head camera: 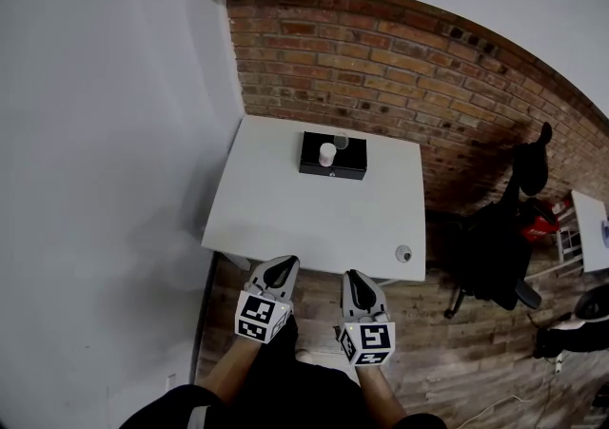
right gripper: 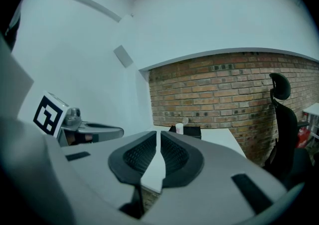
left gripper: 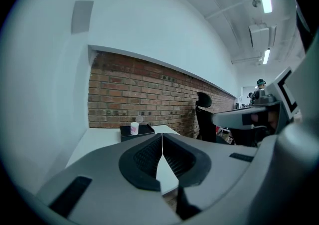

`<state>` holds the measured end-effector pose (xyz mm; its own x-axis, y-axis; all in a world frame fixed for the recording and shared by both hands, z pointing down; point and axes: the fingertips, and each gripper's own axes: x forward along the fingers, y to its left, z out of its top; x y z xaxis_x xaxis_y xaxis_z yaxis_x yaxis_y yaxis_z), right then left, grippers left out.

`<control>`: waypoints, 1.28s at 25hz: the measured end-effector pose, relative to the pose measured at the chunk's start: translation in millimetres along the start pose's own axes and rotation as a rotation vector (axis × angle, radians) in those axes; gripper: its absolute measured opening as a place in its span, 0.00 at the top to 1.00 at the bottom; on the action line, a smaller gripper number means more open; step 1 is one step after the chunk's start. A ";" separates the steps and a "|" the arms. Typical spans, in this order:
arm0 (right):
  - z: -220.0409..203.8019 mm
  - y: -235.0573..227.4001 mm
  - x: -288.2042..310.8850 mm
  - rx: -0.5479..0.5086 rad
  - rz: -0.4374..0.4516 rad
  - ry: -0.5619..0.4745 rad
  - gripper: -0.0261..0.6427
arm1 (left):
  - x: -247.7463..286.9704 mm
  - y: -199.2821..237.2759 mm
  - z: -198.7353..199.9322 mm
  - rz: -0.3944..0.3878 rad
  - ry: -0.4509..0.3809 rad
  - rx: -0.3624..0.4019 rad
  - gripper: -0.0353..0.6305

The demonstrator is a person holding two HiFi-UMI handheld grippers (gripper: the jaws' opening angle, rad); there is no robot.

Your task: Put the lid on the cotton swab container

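Cotton swab container [head camera: 326, 154], small, white and cylindrical, stands on a flat black box [head camera: 335, 171] at the far end of the white table [head camera: 285, 218], lid not yet on.
Its clear round lid [head camera: 341, 142] sits just beside it at one o'clock. Down at six o'clock from the box, by the table's near edge, left gripper [head camera: 283, 270] and right gripper [head camera: 354, 282] hover side by side, each with its jaws pressed together on nothing.

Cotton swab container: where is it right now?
In the head view the container stands on the black box at the far side of the white table, near the brick wall, clear lid just right of it.
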<state>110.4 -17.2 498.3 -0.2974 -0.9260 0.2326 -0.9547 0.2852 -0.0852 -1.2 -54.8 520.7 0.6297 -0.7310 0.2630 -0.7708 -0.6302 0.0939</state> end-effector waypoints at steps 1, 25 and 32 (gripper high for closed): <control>3.2 -1.3 9.0 -0.001 -0.001 0.001 0.93 | 6.3 6.3 1.6 -0.005 0.004 0.000 0.92; 46.5 -13.2 154.1 0.013 -0.040 0.001 0.93 | 113.5 120.3 33.6 -0.117 0.045 0.022 0.92; 48.5 -36.9 185.3 0.029 -0.035 0.001 0.93 | 151.9 131.9 34.8 -0.129 0.054 0.031 0.92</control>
<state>91.1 -211.3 497.5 -0.2638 -0.9351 0.2368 -0.9638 0.2454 -0.1048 -3.7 -258.1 539.6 0.7167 -0.6288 0.3017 -0.6798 -0.7264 0.1009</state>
